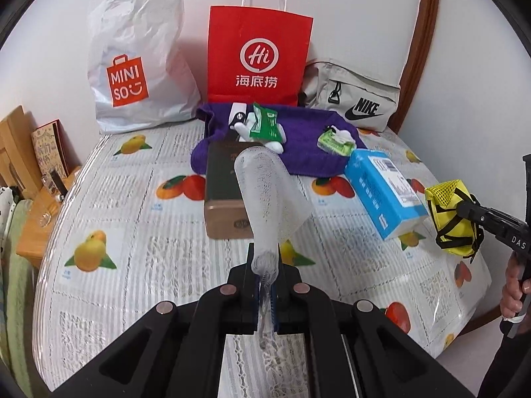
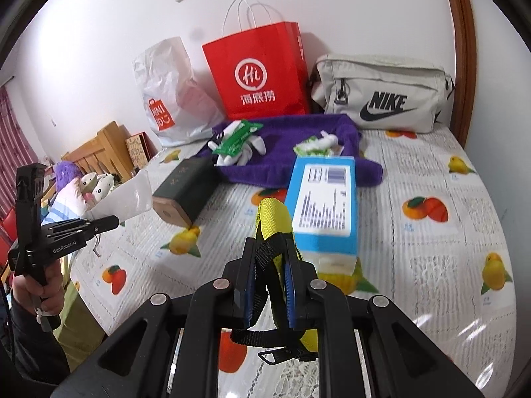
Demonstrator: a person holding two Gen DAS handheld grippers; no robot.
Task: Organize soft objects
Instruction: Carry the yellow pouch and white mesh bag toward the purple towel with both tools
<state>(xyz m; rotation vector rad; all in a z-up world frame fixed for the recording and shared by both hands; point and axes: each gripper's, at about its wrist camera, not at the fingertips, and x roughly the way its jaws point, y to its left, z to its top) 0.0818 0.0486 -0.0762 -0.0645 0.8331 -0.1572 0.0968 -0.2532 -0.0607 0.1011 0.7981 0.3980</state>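
Note:
My left gripper (image 1: 265, 258) is shut on the gathered end of a white mesh pouch (image 1: 268, 192), which stands up above the table; in the right wrist view the same gripper (image 2: 116, 220) shows at the left with the pouch (image 2: 126, 199). My right gripper (image 2: 270, 248) is shut on a yellow mesh bag (image 2: 273, 219) with black straps, lifted off the table; from the left wrist view that gripper (image 1: 459, 207) and the yellow bag (image 1: 448, 212) sit at the right edge. A purple towel (image 1: 305, 146) lies at the back with white socks (image 1: 275, 144) and green packets (image 1: 265, 122) on it.
On the fruit-print tablecloth (image 1: 132, 199) lie a dark box (image 1: 222, 185) and a blue tissue pack (image 1: 385, 189). Against the wall stand a white Miniso bag (image 1: 139, 66), a red paper bag (image 1: 259, 59) and a beige Nike bag (image 1: 355, 99). A wooden stand (image 1: 36, 205) is left of the table.

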